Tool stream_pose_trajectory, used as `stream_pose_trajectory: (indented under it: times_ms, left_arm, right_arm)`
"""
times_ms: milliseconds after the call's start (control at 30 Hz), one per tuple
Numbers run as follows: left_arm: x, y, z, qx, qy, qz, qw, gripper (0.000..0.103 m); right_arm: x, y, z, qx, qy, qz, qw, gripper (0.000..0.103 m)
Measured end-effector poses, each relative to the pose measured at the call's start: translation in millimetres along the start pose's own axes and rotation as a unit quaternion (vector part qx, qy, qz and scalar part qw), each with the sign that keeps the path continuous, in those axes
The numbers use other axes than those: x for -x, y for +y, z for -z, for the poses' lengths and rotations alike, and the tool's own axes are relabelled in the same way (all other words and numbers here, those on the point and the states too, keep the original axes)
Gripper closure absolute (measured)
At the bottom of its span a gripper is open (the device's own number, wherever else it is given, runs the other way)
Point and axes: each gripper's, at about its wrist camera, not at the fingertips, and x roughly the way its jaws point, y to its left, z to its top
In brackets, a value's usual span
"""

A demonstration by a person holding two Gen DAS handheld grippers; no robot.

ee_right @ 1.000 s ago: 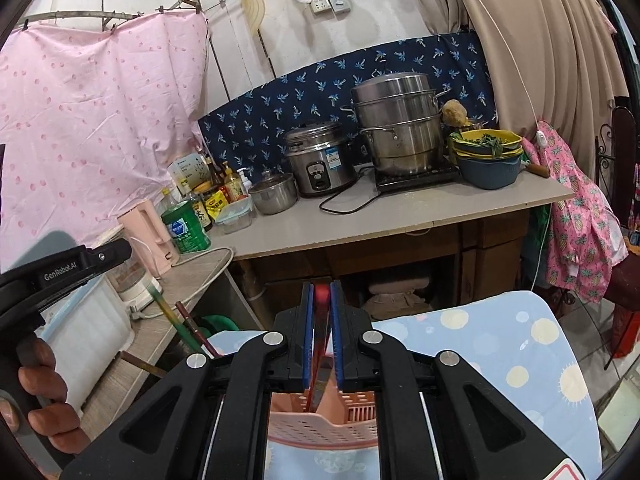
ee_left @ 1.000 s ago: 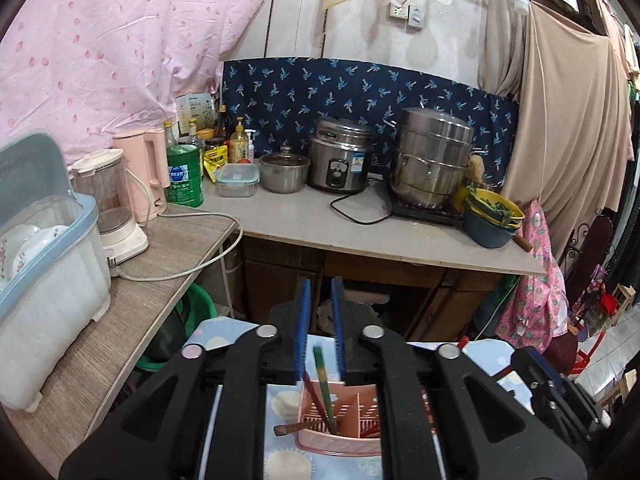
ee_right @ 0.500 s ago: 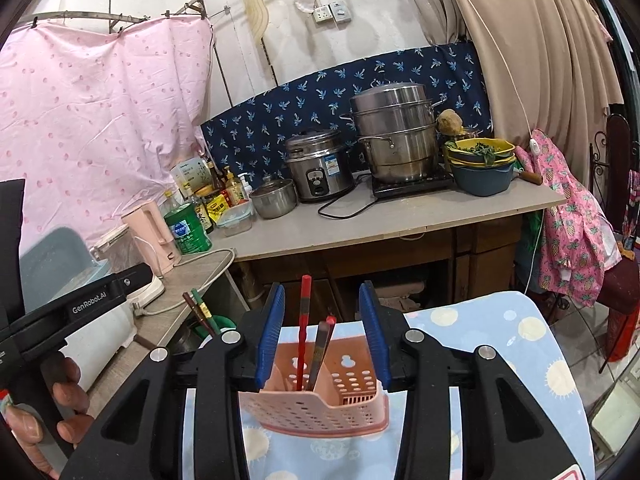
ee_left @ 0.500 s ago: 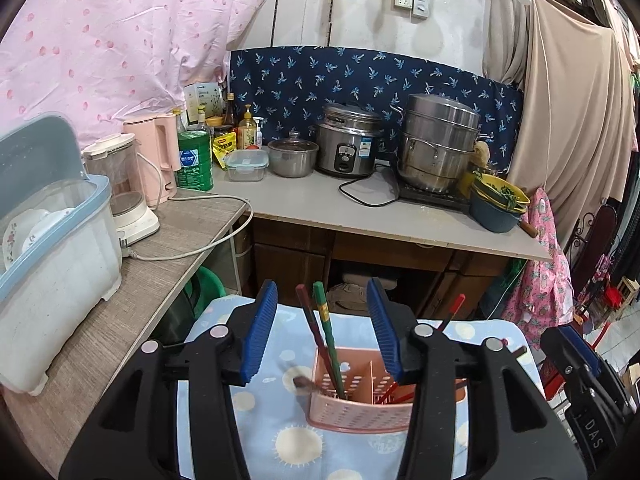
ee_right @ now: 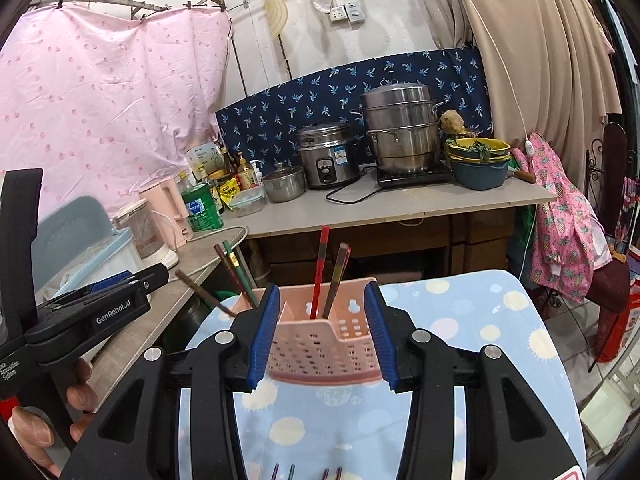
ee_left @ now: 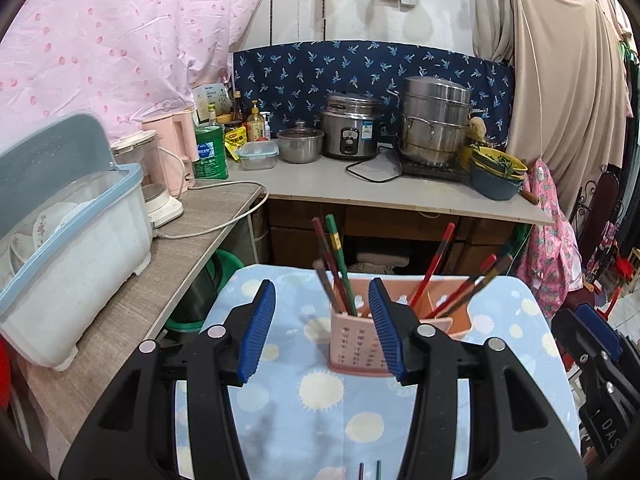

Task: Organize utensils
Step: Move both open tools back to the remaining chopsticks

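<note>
Pink holder (ee_left: pixel 384 334) stands upright on the blue dotted cloth (ee_left: pixel 320 412), divided into compartments. Left compartment holds a green chopstick (ee_left: pixel 339 258) and dark red ones leaning left; right compartment holds a red chopstick (ee_left: pixel 438 264) and darker sticks leaning right. Left gripper (ee_left: pixel 322 332): jaws part-way open, nothing between the pads; its right pad overlaps the holder's wall in the left wrist view, contact cannot be confirmed. Right gripper (ee_right: pixel 322 330): jaws opening, about half spread, and empty; the holder sits just beyond and between its pads, apparently untouched. In the right wrist view the stick ends of further chopsticks (ee_right: pixel 308 472) lie on the cloth at the bottom edge, not yet sorted, so the task looks unfinished. Risks as judged: holder is light and top-heavy with long sticks leaning outward, so a pad brushing its wall or a protruding stick could tip it or lever sticks out. Both grippers are close to each other and to the holder; crossing paths could knock them together. Loose sticks lie flat on soft cloth, so a shallow pinch may gather fabric or roll them away.
</note>
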Motion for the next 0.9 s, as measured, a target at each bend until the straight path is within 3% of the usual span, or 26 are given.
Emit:
stream_pose_trajectory:
  times_ms: [433,900]
  left_arm:
    - [50,6,55,-0.012,0.018,-0.012,0.9997,0.055]
    - [70,14,137,-0.026,0.092,-0.006,0.9954,0.054]
  right_arm:
    - [61,13,52,0.03,0.016,0.011,0.999,0.059]
    - [95,4,129,0.022,0.085,0.025,0.996,0.059]
